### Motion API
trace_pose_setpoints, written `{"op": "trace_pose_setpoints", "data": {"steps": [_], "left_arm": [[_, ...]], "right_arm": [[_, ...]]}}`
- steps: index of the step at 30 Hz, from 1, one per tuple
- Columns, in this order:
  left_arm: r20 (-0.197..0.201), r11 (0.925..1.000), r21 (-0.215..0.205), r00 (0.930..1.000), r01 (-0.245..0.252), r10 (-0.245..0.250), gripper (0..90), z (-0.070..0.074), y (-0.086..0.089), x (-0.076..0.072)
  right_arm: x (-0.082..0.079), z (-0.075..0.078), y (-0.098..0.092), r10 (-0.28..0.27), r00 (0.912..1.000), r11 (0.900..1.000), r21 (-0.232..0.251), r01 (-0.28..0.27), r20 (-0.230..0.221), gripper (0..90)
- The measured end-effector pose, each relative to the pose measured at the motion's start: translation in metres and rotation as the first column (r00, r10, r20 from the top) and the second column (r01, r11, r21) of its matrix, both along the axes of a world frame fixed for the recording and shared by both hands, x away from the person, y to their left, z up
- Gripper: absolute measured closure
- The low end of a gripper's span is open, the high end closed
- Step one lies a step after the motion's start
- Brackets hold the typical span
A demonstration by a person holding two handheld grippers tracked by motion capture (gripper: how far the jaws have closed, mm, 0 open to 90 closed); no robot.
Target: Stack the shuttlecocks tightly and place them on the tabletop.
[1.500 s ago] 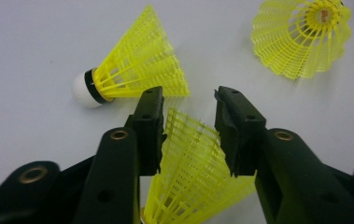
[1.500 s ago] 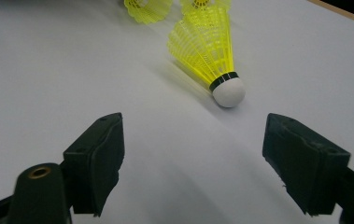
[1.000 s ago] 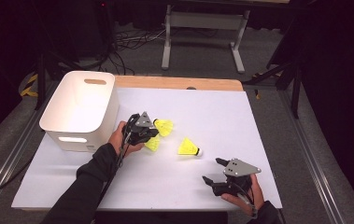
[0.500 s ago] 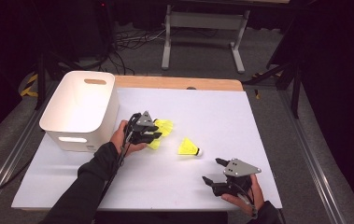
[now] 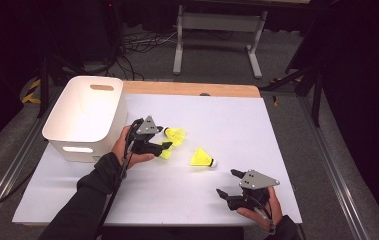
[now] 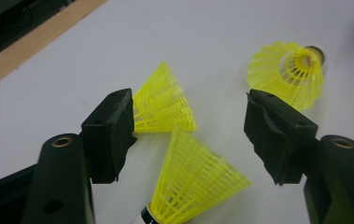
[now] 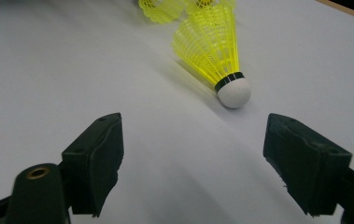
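Your left gripper (image 5: 163, 140) sits just right of the white bin (image 5: 84, 117), its jaws having just been opening and now spread, with a yellow shuttlecock (image 6: 195, 179) loose between them, touched by neither pad. A second shuttlecock (image 5: 175, 135) lies at its 2 o'clock. Your right gripper (image 5: 228, 183) rests at the table's 5 o'clock, jaws spread wide and holding nothing, a third shuttlecock (image 5: 202, 158) at its 11 o'clock.
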State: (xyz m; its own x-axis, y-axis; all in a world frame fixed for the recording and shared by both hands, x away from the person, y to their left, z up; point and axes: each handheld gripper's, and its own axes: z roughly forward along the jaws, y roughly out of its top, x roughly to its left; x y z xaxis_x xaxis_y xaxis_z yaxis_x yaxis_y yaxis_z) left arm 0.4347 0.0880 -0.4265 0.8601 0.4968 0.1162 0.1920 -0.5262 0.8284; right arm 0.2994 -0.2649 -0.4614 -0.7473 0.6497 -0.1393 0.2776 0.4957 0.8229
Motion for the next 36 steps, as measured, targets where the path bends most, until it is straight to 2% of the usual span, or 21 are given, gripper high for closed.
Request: {"op": "trace_pose_setpoints", "data": {"steps": [4, 9, 11, 13, 17, 20, 22, 24, 26, 27, 28, 29, 31, 34, 36], "left_arm": [[0.057, 0.9998, -0.013, 0.9982, 0.018, -0.017, 27.7, 0.01, 0.007, -0.011], [0.109, 0.999, -0.035, 0.9937, 0.028, -0.024, 22.9, 0.015, 0.018, -0.026], [0.12, 0.9977, -0.059, 0.9923, 0.035, -0.028, 20.9, 0.016, 0.023, -0.032], [0.152, 0.9975, -0.062, 0.988, 0.034, -0.024, 20.2, 0.018, 0.029, -0.04], [0.189, 0.9951, -0.088, 0.9815, 0.046, -0.029, 16.9, 0.02, 0.041, -0.055], [0.211, 0.9918, -0.12, 0.9774, 0.045, -0.019, 14.5, 0.018, 0.05, -0.067], [0.22, 0.9907, -0.126, 0.9752, 0.05, -0.021, 12.9, 0.015, 0.056, -0.075], [0.229, 0.9922, -0.121, 0.9734, 0.033, -0.004, 12.9, 0.011, 0.059, -0.081], [0.258, 0.9947, -0.1, 0.9661, 0.025, 0.001, 12.7, 0.007, 0.063, -0.087], [0.258, 0.9946, -0.099, 0.966, 0.029, -0.003, 12.3, 0.006, 0.066, -0.089], [0.269, 0.995, -0.094, 0.963, 0.033, -0.007, 12.3, 0.005, 0.07, -0.091], [0.266, 0.9944, -0.1, 0.9639, 0.035, -0.007, 12.2, 0.004, 0.073, -0.093], [0.275, 0.9934, -0.112, 0.9615, 0.027, 0.005, 11.7, 0.001, 0.079, -0.097], [0.27, 0.9901, -0.14, 0.9624, 0.008, 0.03, 11.8, -0.006, 0.089, -0.101], [0.261, 0.9896, -0.144, 0.9642, -0.009, 0.047, 12.5, -0.01, 0.095, -0.103]], "right_arm": [[-0.001, 0.0, 0.0, -0.001, 1.0, 1.0, 0.0, 0.001, 0.002, 21.3], [-0.001, 0.003, -0.001, -0.007, 0.9999, 1.0, 0.015, 0.007, 0.007, 21.4], [-0.001, 0.004, -0.001, -0.013, 0.9999, 1.0, 0.023, 0.013, 0.005, 21.6], [-0.001, 0.005, -0.001, -0.015, 0.9999, 1.0, 0.026, 0.015, 0.006, 21.7], [-0.001, 0.006, -0.001, -0.02, 0.9998, 1.0, 0.023, 0.02, 0.006, 21.9], [-0.001, 0.006, -0.001, -0.024, 0.9997, 0.999, 0.026, 0.024, 0.006, 22.1], [-0.002, 0.007, -0.001, -0.031, 0.9994, 0.999, 0.026, 0.031, 0.014, 22.6], [-0.002, 0.007, -0.001, -0.034, 0.9993, 0.999, 0.026, 0.033, 0.014, 22.8], [-0.002, 0.007, 0.0, -0.038, 0.9992, 0.999, 0.025, 0.037, 0.016, 22.9], [-0.002, 0.007, 0.0, -0.037, 0.9991, 0.999, 0.026, 0.036, 0.019, 22.9], [-0.002, 0.008, 0.0, -0.037, 0.9991, 0.999, 0.027, 0.036, 0.023, 22.9], [-0.002, 0.008, 0.001, -0.039, 0.9989, 0.999, 0.027, 0.039, 0.027, 22.9], [-0.002, 0.008, 0.002, -0.04, 0.9987, 0.999, 0.024, 0.039, 0.031, 22.9], [-0.002, 0.009, 0.003, -0.04, 0.9985, 0.999, 0.017, 0.04, 0.038, 23.0], [-0.002, 0.013, 0.002, -0.041, 0.998, 0.999, 0.013, 0.04, 0.048, 23.3]]}}
